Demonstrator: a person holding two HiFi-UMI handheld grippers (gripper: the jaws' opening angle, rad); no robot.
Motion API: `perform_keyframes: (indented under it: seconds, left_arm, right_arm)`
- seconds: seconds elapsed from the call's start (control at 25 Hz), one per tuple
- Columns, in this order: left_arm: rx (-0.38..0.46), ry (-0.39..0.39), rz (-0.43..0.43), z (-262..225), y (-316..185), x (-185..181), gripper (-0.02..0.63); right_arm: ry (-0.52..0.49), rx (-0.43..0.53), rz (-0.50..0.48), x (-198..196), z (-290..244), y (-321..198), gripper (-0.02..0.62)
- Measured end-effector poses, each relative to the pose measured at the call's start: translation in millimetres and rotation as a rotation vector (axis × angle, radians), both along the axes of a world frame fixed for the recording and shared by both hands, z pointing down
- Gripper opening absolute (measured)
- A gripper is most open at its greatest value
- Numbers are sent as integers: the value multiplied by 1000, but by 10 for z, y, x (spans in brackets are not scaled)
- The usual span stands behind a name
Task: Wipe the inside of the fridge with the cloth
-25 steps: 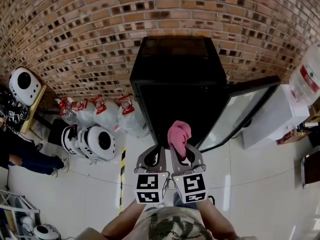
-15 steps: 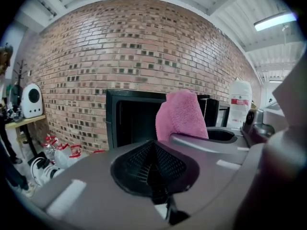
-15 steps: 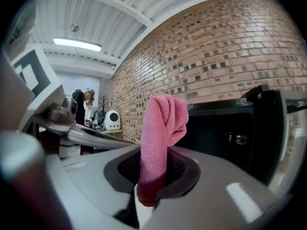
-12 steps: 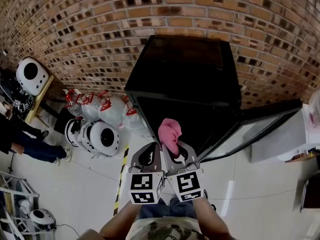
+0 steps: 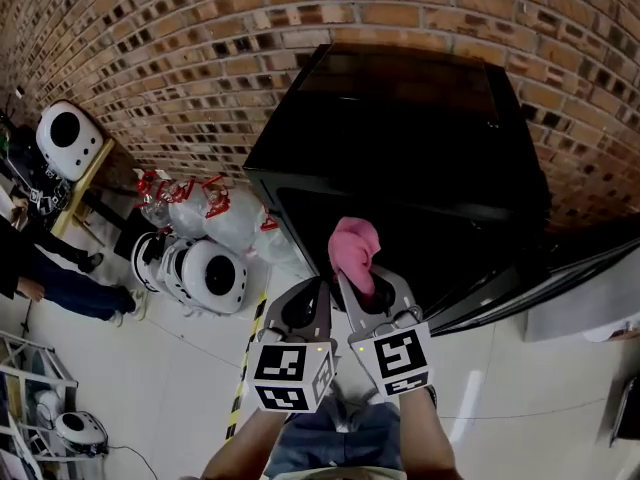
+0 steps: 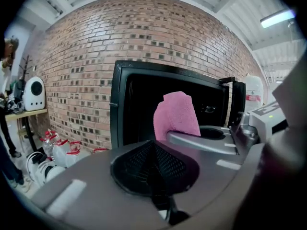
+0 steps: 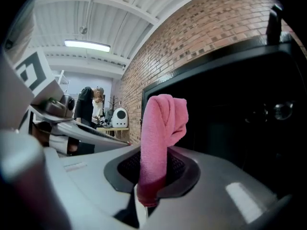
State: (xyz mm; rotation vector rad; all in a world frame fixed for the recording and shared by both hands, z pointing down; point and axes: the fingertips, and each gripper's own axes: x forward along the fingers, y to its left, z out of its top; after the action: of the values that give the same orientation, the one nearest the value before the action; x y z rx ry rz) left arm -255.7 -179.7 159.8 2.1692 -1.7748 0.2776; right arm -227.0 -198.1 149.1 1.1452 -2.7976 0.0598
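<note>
Holding the pink cloth [image 5: 355,251] by its lower end, my right gripper [image 5: 365,283] has its fingers [image 7: 220,176] closed tight on the fabric. The rest of the cloth [image 7: 160,133] stands up past the fingertips and folds over at its top.

My left gripper [image 5: 320,288] sits just beside the right one, on its left. Its fingers [image 6: 96,176] are pressed together with nothing between them. In the left gripper view the cloth [image 6: 176,115] shows to the right, above the neighbouring gripper.

Both grippers point at the fridge [image 5: 400,138], a black cabinet standing on the floor [image 5: 150,368] against a brick wall [image 5: 180,58]. The fridge door [image 5: 560,273] is swung open to the right, and the interior appears as a dark opening whose contents I cannot make out. The cloth is in front of that opening, at its near edge; I cannot tell whether it touches anything inside.

Left of the fridge, at the foot of the wall, lie pale bags [image 5: 215,213] with red ties. Nearer than the bags are white rounded devices [image 5: 215,276]. A yellow-and-black striped strip [image 5: 250,353] runs along the floor near my left gripper. At the far left edge a person [image 5: 40,268] is partly in view.
</note>
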Motion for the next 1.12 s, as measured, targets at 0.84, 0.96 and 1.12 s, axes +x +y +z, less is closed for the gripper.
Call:
perform_keyframes:
  seconds: [0.84,0.96,1.12]
  left_arm:
    - [261,11,113,766,-1057,-70,11]
    - [273,29,160,917,-1070,40,11]
    - [340,24,183,1082,-1226,128,9]
  right_arm:
    - [-128,202,-100,-378,515,-1427,58]
    - [-134,224,-104,-407,568,-1557,58]
    - [-116,316,-82,-362,543,-1797,58]
